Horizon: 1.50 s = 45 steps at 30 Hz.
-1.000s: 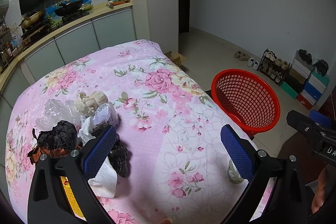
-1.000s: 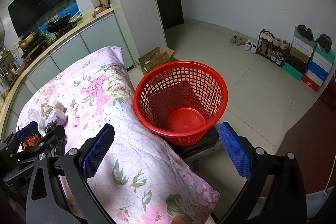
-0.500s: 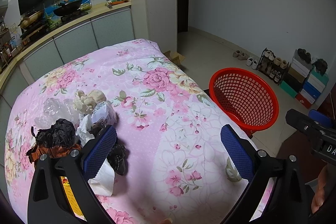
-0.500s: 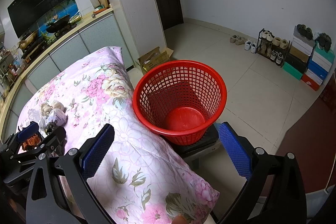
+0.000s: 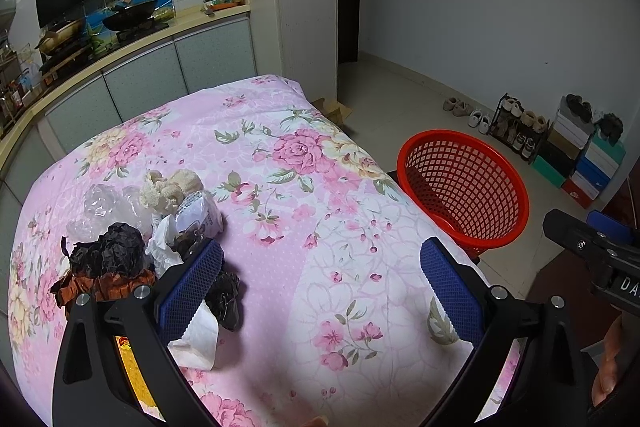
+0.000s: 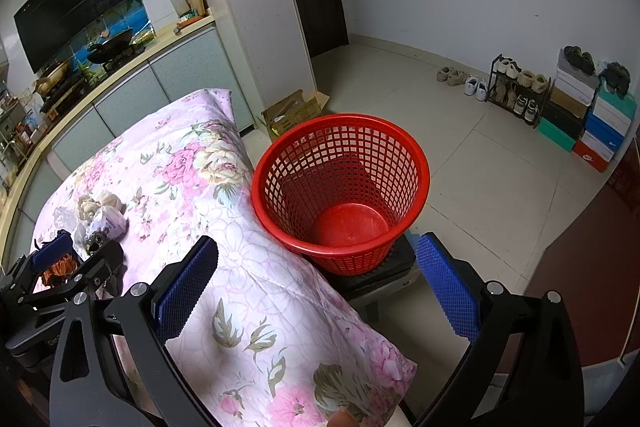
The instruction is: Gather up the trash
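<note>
Both claws, left [image 5: 320, 281] and right [image 6: 318, 277], wide and empty. Red basket [image 6: 340, 187] empty; trash pile [image 5: 152, 227] untouched on bench [image 5: 320, 227]. Nothing collected yet.

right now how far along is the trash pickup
Nothing looks done: the red basket is empty. Nothing is in hand: the left gripper and right gripper both have jaws open, holding nothing. Left to do: the whole trash pile lies on the floral cloth.

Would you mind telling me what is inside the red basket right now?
Nothing: the red basket shows only its bare red floor through the open top. What it stands on is mostly covered by it.
</note>
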### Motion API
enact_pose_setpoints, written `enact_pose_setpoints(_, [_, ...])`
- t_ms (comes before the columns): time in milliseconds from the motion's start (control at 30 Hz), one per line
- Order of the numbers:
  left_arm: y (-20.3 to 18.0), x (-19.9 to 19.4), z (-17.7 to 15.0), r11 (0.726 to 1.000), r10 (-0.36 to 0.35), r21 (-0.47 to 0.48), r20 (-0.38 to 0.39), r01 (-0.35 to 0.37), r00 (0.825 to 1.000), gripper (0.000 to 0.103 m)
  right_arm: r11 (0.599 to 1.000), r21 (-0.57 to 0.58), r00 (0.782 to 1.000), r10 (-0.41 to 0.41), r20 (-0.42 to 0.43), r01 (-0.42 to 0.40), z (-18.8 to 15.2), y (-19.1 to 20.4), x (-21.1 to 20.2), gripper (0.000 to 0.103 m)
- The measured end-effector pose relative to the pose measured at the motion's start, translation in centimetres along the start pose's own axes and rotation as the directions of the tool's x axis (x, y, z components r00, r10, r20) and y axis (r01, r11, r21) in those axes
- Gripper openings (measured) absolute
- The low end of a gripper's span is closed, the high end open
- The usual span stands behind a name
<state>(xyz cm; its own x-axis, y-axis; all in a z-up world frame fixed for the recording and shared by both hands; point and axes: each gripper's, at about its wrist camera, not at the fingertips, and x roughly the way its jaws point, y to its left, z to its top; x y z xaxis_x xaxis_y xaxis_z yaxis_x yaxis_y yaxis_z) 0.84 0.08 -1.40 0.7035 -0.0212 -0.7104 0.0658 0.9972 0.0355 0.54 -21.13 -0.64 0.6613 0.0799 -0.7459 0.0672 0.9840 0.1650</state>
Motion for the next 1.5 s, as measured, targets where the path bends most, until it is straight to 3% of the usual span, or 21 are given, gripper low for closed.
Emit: enact_pose_setpoints(1500, [0.1, -0.4, -0.6, 1.000, -0.013, -0.014, 0.010, 0.013, 1.000, 0.096, 1.000, 0.016, 1.000, -0.002, 0.008, 0.002, -0.4, -0.9, -0.3, 0.096])
